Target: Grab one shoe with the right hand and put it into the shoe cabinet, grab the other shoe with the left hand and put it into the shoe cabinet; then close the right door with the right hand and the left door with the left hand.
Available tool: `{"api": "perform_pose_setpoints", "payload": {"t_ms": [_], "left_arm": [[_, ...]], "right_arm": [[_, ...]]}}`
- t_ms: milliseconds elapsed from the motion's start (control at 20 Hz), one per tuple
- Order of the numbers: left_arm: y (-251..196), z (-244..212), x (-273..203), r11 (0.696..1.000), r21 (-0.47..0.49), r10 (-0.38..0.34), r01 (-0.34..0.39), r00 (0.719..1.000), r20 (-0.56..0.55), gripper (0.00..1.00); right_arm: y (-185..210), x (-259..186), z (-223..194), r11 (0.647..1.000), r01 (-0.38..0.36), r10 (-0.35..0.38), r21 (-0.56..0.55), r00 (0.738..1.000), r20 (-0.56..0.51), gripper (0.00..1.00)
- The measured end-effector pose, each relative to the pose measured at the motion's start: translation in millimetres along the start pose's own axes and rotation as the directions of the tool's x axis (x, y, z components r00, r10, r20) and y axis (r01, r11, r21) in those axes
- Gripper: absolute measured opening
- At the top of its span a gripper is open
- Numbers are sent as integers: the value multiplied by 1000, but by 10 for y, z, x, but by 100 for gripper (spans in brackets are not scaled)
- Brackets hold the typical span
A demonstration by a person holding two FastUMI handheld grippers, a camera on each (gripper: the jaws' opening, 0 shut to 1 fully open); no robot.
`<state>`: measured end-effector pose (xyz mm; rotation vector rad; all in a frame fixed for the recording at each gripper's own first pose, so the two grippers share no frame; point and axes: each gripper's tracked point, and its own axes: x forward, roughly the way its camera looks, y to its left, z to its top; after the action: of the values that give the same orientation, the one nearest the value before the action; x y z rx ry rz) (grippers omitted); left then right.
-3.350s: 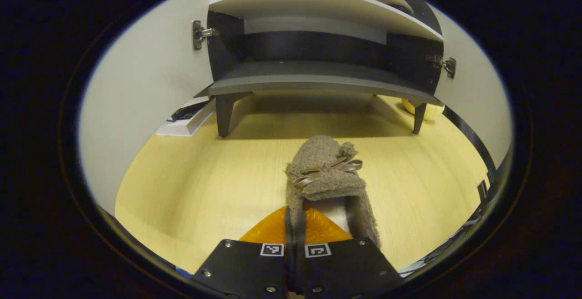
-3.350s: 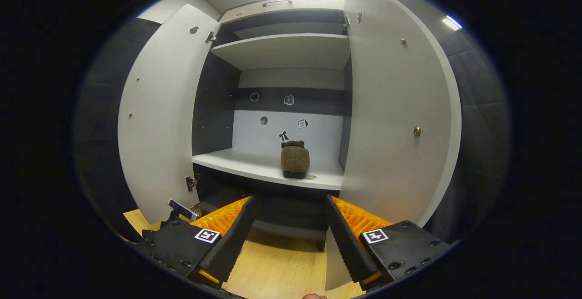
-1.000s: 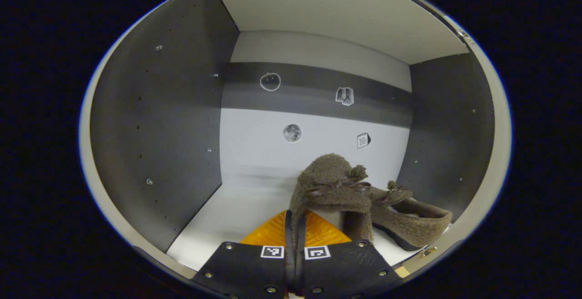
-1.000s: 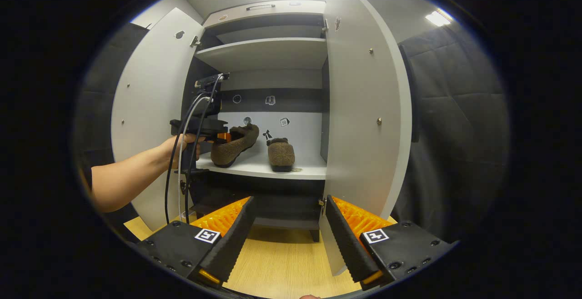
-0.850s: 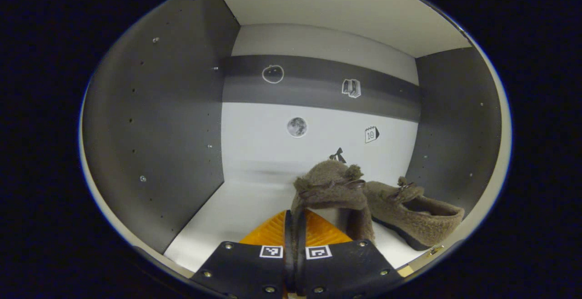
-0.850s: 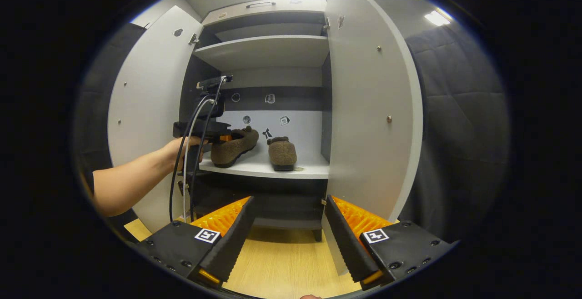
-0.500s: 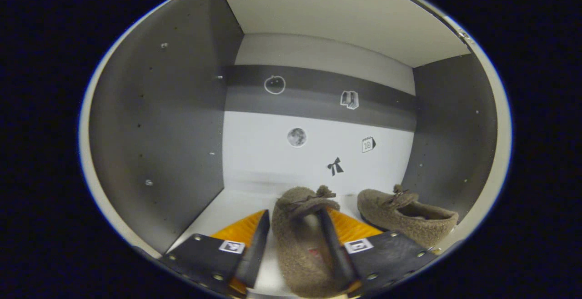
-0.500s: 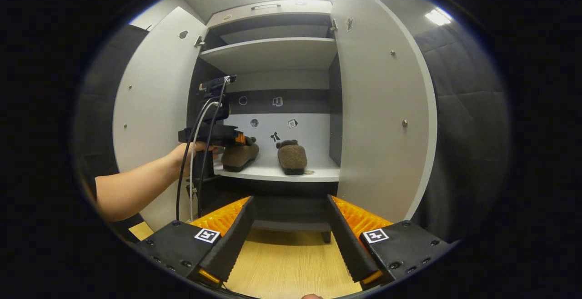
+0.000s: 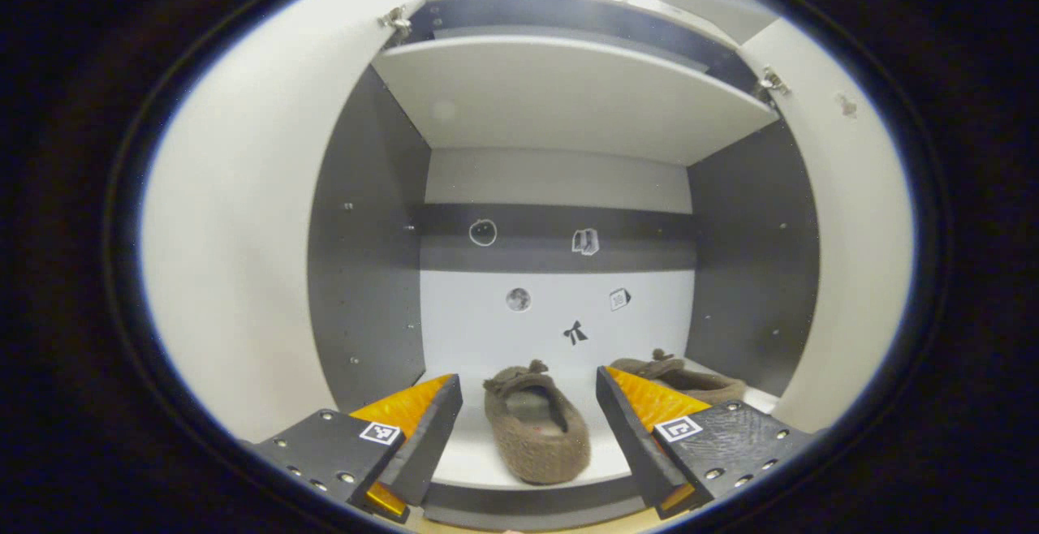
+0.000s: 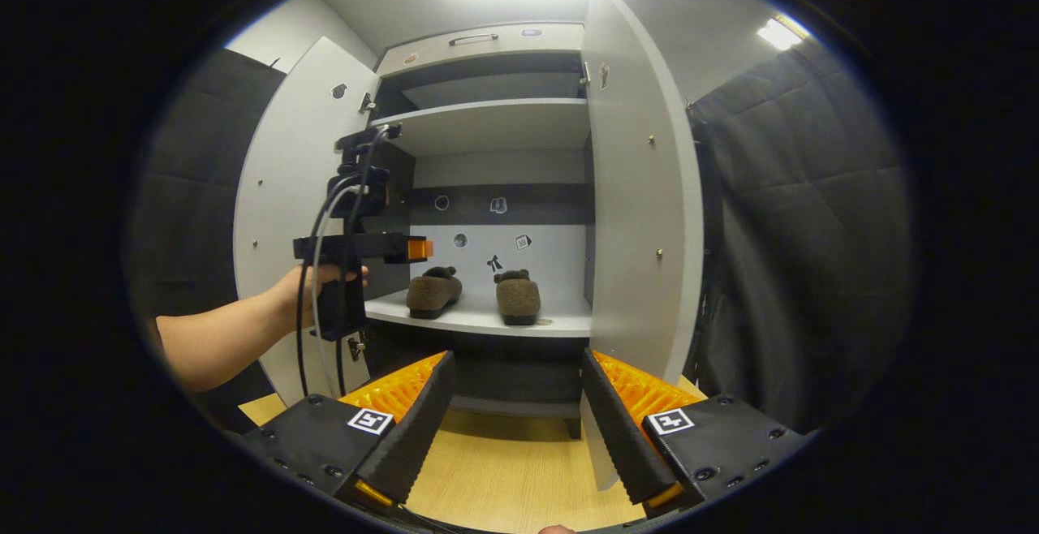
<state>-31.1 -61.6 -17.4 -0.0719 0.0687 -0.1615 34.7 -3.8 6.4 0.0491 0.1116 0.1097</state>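
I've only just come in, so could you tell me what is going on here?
A person is putting a pair of shoes into a cabinet with two hand-held grippers. Both shoes sit on the middle shelf: the left shoe and the right shoe. The left gripper is open in front of the left shoe, holding nothing. The right gripper is open, lower down and facing the cabinet. The left door and right door are open.

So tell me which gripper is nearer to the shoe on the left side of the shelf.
Left. The left gripper is open just in front of the shelf, with that shoe between its fingers' line. The right gripper hangs open farther back, lower, over the floor.
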Motion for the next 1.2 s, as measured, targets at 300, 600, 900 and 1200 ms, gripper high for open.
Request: {"api": "perform_pose_setpoints", "payload": {"t_ms": [300,600,900,1200], "left_arm": [[-48,153,-832,1000,16,13,-13,999,43,98],[3,250,-1580,999,44,30,-32,998,52,100],[122,221,-2254,997,45,66,-69,995,69,100],[429,61,-2764,988,39,146,-147,989,28,100]], "right_arm": [[-368,-254,156,999,34,-34,-1,999,37,97],[-825,-435,341,995,95,-96,18,993,63,97],[-1399,-501,479,976,213,-216,46,974,71,98],[-1860,-337,595,945,326,-327,31,943,62,97]]}}
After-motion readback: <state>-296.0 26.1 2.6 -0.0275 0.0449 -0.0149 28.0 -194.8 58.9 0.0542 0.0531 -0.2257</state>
